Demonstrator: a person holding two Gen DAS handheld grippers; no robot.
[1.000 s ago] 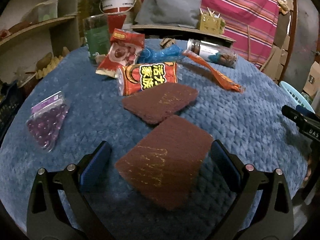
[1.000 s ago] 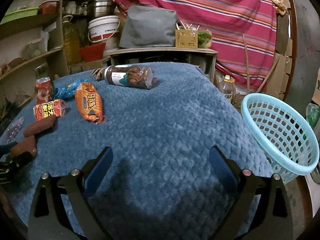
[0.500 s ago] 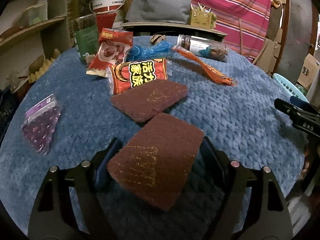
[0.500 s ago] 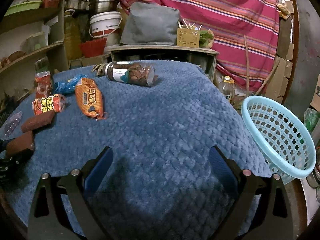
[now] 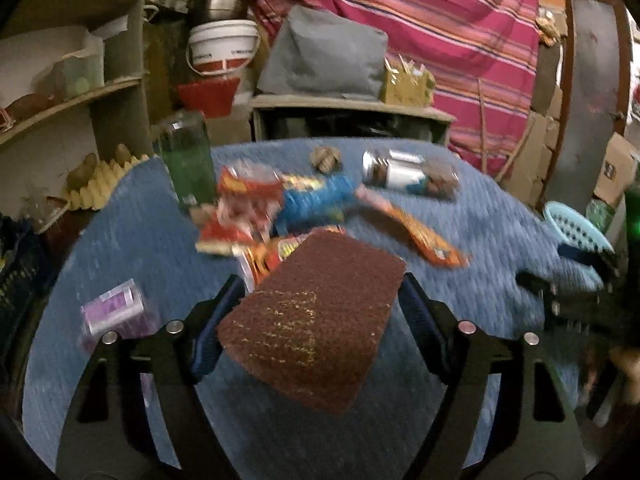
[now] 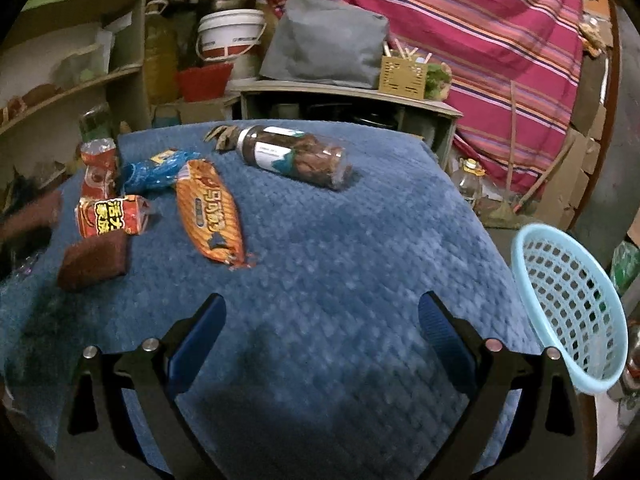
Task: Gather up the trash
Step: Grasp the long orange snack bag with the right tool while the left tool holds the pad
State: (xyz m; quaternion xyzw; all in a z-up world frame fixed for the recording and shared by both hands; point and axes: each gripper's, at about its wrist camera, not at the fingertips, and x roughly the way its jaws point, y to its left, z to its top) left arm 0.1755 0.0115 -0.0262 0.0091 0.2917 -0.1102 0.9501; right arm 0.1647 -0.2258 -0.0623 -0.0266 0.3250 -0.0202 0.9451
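Between the blue pads of the left gripper (image 5: 320,312), now clamped and lifted clear of the table (image 5: 480,216): a brown scouring pad (image 5: 316,316), ready for the blue basket (image 6: 572,304); right gripper (image 6: 320,344) wide open, empty.

Both views are wrist-mounted fisheyes looking forward and downward along their own fingers, close above the blue quilted cover (image 6: 360,264). The left wrist view faces the shelving and striped cloth (image 5: 440,32), with the brown scouring pad (image 5: 316,316) filling its near field. The right wrist view sits further right, facing the same back wall. Shared items: orange snack wrapper (image 6: 210,214), lying bottle (image 6: 296,156), light-blue basket (image 6: 568,304).
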